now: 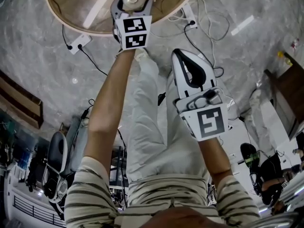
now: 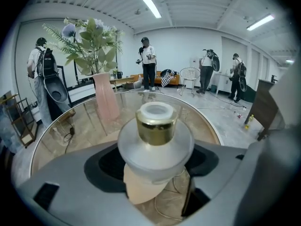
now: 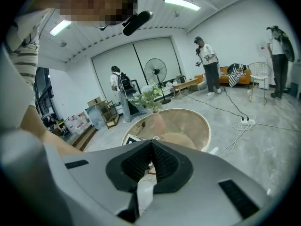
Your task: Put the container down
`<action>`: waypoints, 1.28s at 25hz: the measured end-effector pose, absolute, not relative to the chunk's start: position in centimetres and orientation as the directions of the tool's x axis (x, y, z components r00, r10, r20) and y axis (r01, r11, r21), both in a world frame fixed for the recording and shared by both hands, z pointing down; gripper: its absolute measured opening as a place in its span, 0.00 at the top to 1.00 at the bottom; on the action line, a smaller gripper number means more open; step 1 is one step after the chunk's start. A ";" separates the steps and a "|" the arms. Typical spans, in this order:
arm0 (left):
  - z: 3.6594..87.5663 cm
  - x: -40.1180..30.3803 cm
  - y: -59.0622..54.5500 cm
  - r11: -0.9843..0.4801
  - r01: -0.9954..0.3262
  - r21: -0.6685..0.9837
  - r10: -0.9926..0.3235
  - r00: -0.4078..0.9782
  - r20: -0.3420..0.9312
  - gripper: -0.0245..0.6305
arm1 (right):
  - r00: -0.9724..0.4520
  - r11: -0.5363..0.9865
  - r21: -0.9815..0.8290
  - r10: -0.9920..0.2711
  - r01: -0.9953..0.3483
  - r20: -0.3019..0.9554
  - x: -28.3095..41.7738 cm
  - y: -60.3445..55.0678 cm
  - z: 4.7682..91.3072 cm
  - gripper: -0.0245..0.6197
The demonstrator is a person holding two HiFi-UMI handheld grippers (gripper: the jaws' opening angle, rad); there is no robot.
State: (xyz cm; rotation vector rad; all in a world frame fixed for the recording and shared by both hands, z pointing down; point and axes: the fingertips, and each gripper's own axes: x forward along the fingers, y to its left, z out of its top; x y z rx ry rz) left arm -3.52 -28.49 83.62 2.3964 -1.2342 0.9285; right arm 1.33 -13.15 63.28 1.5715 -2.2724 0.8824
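The left claw (image 1: 132, 3) is clamping a frosted container (image 2: 155, 136) with a gold collar, holding it upright over the round glass worktop (image 1: 71, 14); whether it is touching the glass, I cannot tell. The right claw (image 1: 183, 61) is hanging over the floor (image 1: 38, 65), jaws pressing together on nothing.

Cut off by the top edge of the head view: round table (image 1: 80, 8). Hidden between the jaws, lower centre of the left gripper view: base of the container (image 2: 155, 142).
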 end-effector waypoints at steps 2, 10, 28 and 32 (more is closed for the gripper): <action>83.1 -3.7 -28.2 -0.586 -0.810 -0.030 -0.621 0.424 0.659 0.43 | -0.398 0.253 -0.330 -0.760 -0.909 0.513 1.4 -12.8 63.1 0.95; 78.8 -4.2 -27.0 -0.560 -0.828 -0.034 -0.654 0.416 0.632 0.41 | -0.360 0.252 -0.275 -0.799 -0.928 0.482 2.1 -12.1 59.9 0.95; 60.3 -6.0 -19.1 -0.447 -0.894 0.037 -0.755 0.400 0.520 0.65 | -0.427 0.358 -0.241 -0.821 -0.902 0.378 1.8 -7.1 48.0 0.95; 55.1 -6.1 -16.6 -0.425 -0.904 0.041 -0.780 0.388 0.491 0.72 | -0.433 0.363 -0.246 -0.826 -0.899 0.361 2.4 -5.9 45.3 0.95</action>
